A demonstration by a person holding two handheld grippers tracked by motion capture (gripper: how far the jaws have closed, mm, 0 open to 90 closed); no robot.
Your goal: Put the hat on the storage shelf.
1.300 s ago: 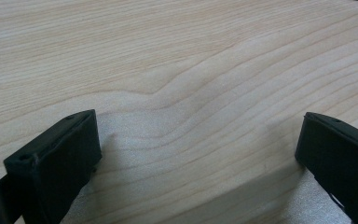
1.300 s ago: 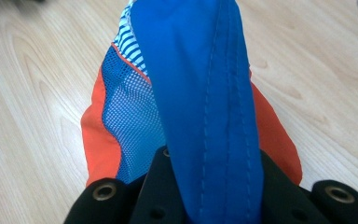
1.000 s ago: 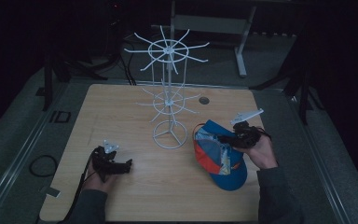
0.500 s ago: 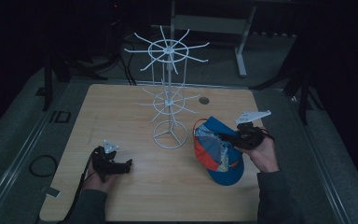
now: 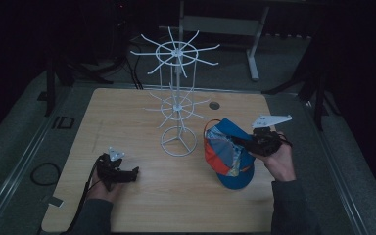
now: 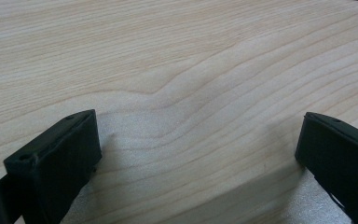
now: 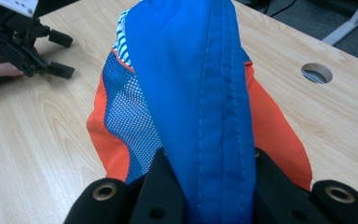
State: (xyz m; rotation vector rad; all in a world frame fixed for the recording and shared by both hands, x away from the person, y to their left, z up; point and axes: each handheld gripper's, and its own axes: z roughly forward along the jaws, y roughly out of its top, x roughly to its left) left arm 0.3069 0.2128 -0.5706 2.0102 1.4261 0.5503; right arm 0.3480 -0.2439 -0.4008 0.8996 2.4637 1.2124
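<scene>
On the table: everything is sitting.
Rack: standing mid-table.
Cap: hanging just right of the rack base, brim touching wood.
Right gripper: pinching the cap's blue fabric.
Left gripper: resting on the wood, jaws gaping, holding nothing.

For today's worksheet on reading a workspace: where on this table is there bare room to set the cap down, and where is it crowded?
Free: the far left of the table, left of the white wire rack; the near middle strip, between the left hand-held gripper and the cap. Crowded: the right side, where the right hand-held gripper holds the cap close beside the rack's base.
</scene>
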